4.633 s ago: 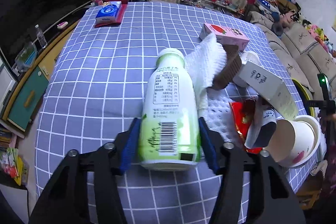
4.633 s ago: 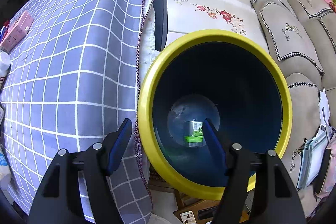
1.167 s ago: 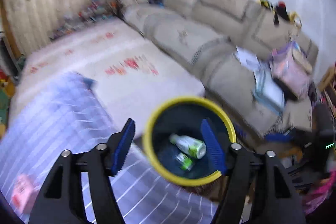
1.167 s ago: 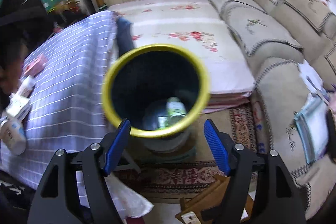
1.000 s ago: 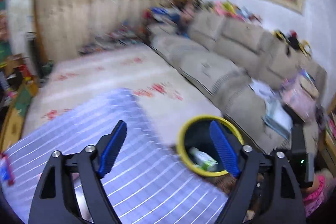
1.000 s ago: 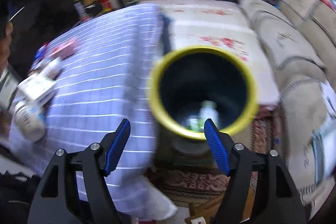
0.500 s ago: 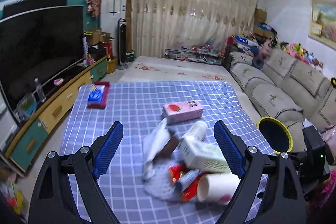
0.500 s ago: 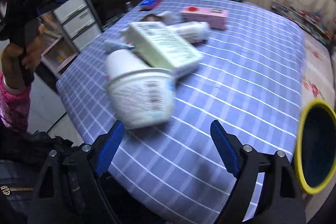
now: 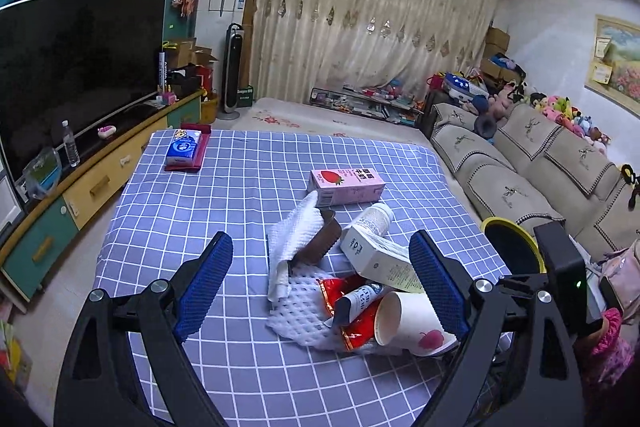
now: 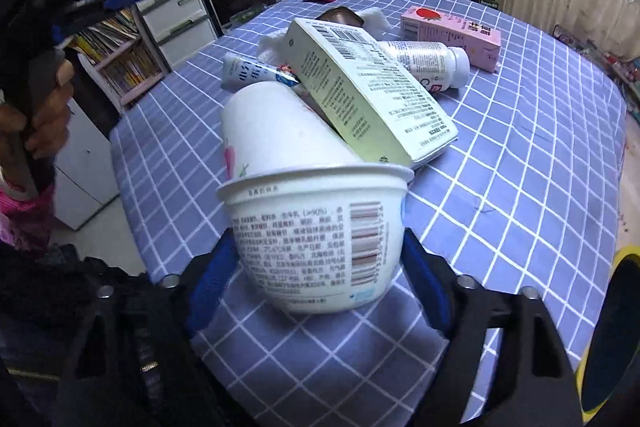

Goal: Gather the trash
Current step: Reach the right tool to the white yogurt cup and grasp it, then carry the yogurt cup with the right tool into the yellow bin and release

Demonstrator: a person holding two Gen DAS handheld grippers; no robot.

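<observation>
Near edge of the checked counter (image 10: 520, 167): white yoghurt tub (image 10: 316, 235) on its side, base toward the right-wrist camera, rim toward the heap. Behind its rim, a paper cup (image 10: 272, 131), perhaps nested in the mouth; hard to tell. Resting over both, a pale carton (image 10: 360, 79).

Right tongs (image 10: 318, 247) astride the tub's lower wall, blue pads close against either side, just been closing with the tub between them. Cannot tell whether actually pressing yet. Left tongs (image 9: 320, 243) wide and empty, hanging over the middle of the heap.

Likely very light and probably empty, judging by how it lies. Thin-walled, so prone to buckle or pop out under a hard squeeze; smooth printed skin likely slick, and the taper toward the base apt to let it slide out toward the near side. Best taken higher up, just under the stiff rolled rim, with gentle pressure only. Worth expecting the carton to tip off once the tub lifts, and the cup to come along or drop free.

Far right, below the counter edge: yellow-rimmed bin (image 10: 620, 253), presumably the destination.
</observation>
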